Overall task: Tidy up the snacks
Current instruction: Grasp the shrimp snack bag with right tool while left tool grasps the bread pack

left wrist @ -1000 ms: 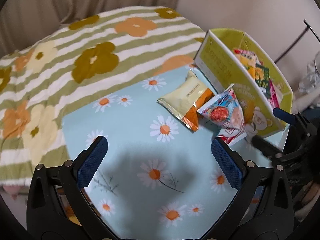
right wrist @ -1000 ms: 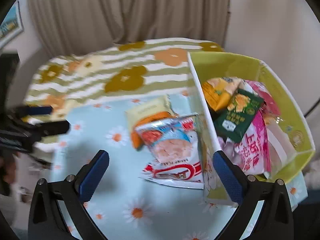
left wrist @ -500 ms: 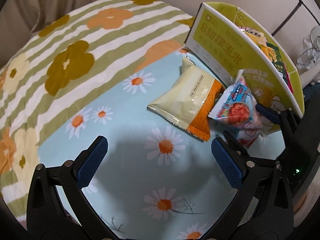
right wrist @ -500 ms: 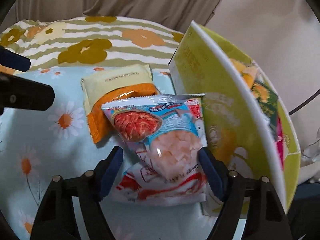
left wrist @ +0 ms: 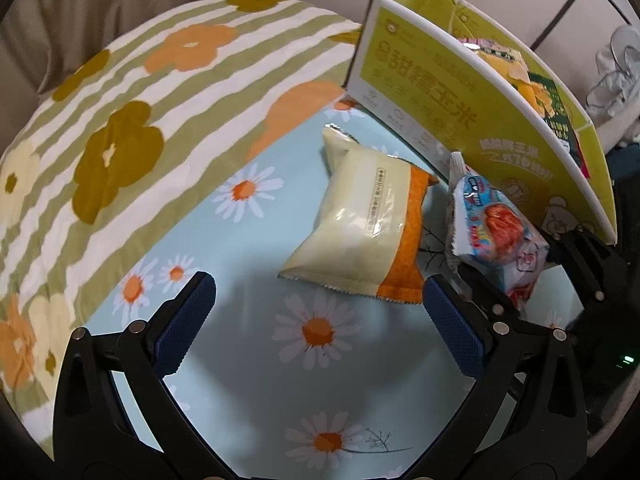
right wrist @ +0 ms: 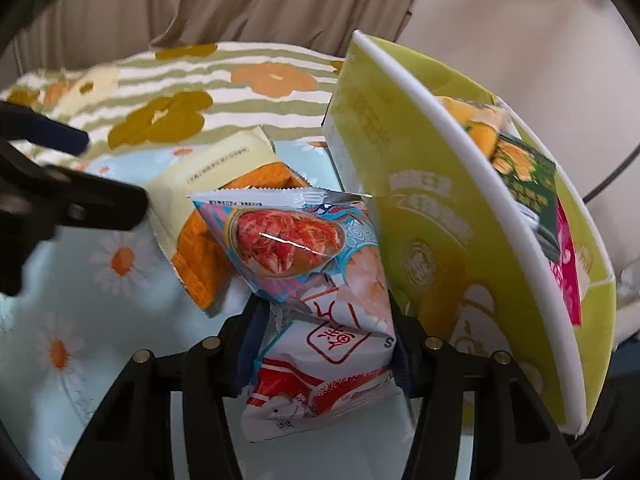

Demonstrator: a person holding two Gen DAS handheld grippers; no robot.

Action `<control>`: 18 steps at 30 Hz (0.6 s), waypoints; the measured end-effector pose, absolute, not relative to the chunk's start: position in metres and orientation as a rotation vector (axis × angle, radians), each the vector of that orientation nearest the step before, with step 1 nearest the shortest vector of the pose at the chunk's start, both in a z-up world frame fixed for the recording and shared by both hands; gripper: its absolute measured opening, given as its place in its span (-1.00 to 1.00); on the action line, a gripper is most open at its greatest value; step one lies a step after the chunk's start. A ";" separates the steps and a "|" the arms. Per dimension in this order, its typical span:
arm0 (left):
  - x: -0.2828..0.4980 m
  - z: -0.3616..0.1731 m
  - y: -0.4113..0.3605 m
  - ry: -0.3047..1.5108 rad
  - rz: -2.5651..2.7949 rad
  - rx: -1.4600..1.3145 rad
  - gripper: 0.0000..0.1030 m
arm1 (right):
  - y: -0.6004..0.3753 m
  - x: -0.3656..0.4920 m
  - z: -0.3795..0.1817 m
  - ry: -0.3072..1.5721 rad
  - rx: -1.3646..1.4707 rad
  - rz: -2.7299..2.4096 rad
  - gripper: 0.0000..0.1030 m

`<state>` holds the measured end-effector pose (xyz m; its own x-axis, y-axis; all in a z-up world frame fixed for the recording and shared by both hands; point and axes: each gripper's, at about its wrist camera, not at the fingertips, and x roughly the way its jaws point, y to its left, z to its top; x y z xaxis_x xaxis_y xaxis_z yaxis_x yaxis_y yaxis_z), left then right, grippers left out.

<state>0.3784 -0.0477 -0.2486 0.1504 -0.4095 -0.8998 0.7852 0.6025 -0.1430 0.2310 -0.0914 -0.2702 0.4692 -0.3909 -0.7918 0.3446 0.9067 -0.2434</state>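
Right gripper (right wrist: 324,344) pinches the shrimp snack packet (right wrist: 320,280), the right view shows; the left view shows the left gripper (left wrist: 318,312) spread wide near the cream-and-orange packet (left wrist: 360,232).

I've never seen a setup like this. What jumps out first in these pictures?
The right gripper is shut on a bright shrimp-snack packet, right beside a tall yellow-green box already stuffed with snacks. A cream-and-orange packet lies on the daisy-print cloth, ahead of the open left gripper.

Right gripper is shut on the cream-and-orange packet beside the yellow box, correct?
No. In the right wrist view the right gripper is shut on the shrimp snack bag; the cream-and-orange packet lies free on the cloth, beside the yellow box.
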 end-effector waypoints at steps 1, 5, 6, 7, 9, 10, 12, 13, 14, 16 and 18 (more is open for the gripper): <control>0.378 -0.250 -0.051 1.118 -0.899 0.414 1.00 | -0.091 0.227 -0.268 0.977 -0.041 -0.448 -0.03; 0.376 -0.256 -0.069 1.100 -0.936 0.451 1.00 | -0.091 0.219 -0.267 0.981 -0.016 -0.438 -0.03; 0.376 -0.258 -0.076 1.092 -0.952 0.464 1.00 | -0.091 0.218 -0.266 0.977 -0.009 -0.436 -0.03; 0.376 -0.260 -0.080 1.087 -0.960 0.473 1.00 | -0.091 0.220 -0.267 0.977 -0.003 -0.433 -0.03; 0.376 -0.265 -0.092 1.073 -0.982 0.503 1.00 | -0.093 0.220 -0.267 0.972 0.005 -0.429 -0.03; 0.376 -0.268 -0.096 1.070 -0.991 0.513 1.00 | -0.094 0.219 -0.266 0.969 0.014 -0.428 -0.03; 0.376 -0.275 -0.105 1.066 -1.001 0.545 1.00 | -0.095 0.219 -0.265 0.963 0.029 -0.427 -0.03; 0.376 -0.278 -0.108 1.065 -1.005 0.558 1.00 | -0.096 0.219 -0.265 0.960 0.034 -0.425 -0.03; 0.376 -0.281 -0.110 1.066 -1.010 0.566 1.00 | -0.096 0.219 -0.265 0.959 0.035 -0.423 -0.03; 0.377 -0.287 -0.114 1.077 -1.018 0.575 0.95 | -0.096 0.218 -0.264 0.951 0.042 -0.419 -0.03; 0.378 -0.291 -0.114 1.091 -1.026 0.572 0.55 | -0.094 0.217 -0.265 0.954 0.041 -0.416 -0.03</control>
<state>0.3779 -0.1144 -0.2911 0.0991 -0.3888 -0.9160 0.8903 0.4459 -0.0929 0.2175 -0.0944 -0.2648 0.5060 -0.3269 -0.7982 0.3624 0.9203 -0.1471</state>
